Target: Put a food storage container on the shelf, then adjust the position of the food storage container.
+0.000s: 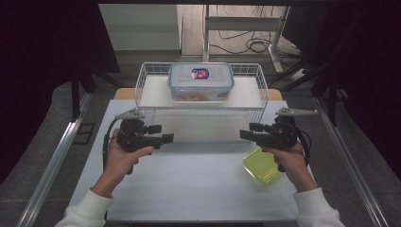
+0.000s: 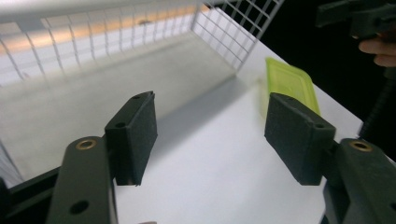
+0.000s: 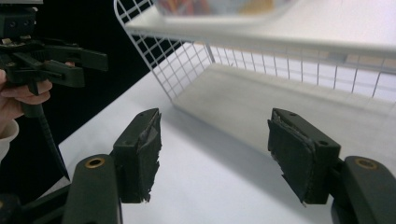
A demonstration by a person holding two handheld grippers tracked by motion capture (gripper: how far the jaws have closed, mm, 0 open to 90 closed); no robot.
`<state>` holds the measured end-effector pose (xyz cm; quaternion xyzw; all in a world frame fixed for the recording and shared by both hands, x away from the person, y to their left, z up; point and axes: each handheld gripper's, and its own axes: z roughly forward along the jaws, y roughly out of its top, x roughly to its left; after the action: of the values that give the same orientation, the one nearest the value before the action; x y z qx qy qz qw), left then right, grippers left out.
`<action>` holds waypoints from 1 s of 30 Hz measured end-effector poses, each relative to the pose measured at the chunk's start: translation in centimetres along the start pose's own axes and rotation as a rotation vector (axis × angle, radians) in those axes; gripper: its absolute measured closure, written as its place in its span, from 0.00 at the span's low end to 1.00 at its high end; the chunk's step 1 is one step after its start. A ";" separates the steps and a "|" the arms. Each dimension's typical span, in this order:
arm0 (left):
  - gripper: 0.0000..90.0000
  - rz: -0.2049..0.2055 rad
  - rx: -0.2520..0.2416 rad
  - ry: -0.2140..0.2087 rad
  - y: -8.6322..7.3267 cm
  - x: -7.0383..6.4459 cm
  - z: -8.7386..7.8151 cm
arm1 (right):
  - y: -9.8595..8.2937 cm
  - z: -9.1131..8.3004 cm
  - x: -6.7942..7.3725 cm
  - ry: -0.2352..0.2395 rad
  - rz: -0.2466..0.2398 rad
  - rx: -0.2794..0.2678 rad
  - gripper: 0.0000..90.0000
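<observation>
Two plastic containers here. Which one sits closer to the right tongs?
The yellow-green one, flat on the table beside the right tongs. The clear box with the blue-rimmed lid sits farther off, on the wire rack's shelf.

No legible text anywhere. Only marking: a small red-and-blue label [image 1: 200, 74] on the lid of the clear plastic lidded food container [image 1: 176, 84], which sits on the white wire rack shelf [image 1: 156, 92]. The label's print is too small and blurred to read.
</observation>
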<state>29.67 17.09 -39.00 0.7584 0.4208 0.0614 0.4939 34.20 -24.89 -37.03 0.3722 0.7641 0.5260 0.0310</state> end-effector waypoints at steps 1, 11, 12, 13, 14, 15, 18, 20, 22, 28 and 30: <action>0.37 0.000 0.000 0.000 0.0 0.0 0.0 | 0.0 0.0 0.0 0.000 0.000 0.000 0.39; 0.34 -0.013 0.037 -0.008 -3.7 1.5 0.3 | -3.9 0.9 -0.6 -0.003 0.012 0.068 0.41; 0.34 -0.026 0.047 -0.010 -4.3 1.9 0.5 | -4.4 1.1 -0.7 0.005 0.012 0.074 0.41; 0.34 -0.034 0.052 -0.023 -4.6 2.1 0.6 | -4.6 1.1 -0.7 0.004 0.015 0.082 0.41; 0.34 -0.039 0.055 -0.026 -4.9 2.2 0.8 | -4.8 1.2 -0.7 -0.002 0.014 0.091 0.41; 0.34 -0.045 0.058 -0.025 -5.1 2.3 0.9 | -4.9 1.3 -0.8 -0.007 0.014 0.100 0.41; 0.34 -0.045 0.084 -0.017 -5.5 2.4 1.2 | -5.3 1.4 -0.9 -0.021 0.006 0.120 0.41; 0.33 -0.045 0.103 0.006 -5.9 2.4 1.3 | -5.6 1.5 -1.2 -0.035 0.009 0.142 0.41; 0.33 -0.053 0.106 0.014 -6.2 2.6 1.3 | -5.7 1.4 -1.3 -0.036 0.012 0.141 0.41; 0.31 -0.050 0.125 0.028 -6.9 2.7 1.1 | -5.8 1.0 -1.4 -0.050 0.007 0.139 0.43; 0.30 -0.047 0.126 0.029 -6.9 2.7 1.0 | -6.0 0.9 -1.5 -0.065 0.003 0.151 0.46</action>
<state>27.91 19.34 -45.94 0.7769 0.4486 0.0343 0.4404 32.51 -26.12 -42.90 0.3914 0.7996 0.4546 0.0269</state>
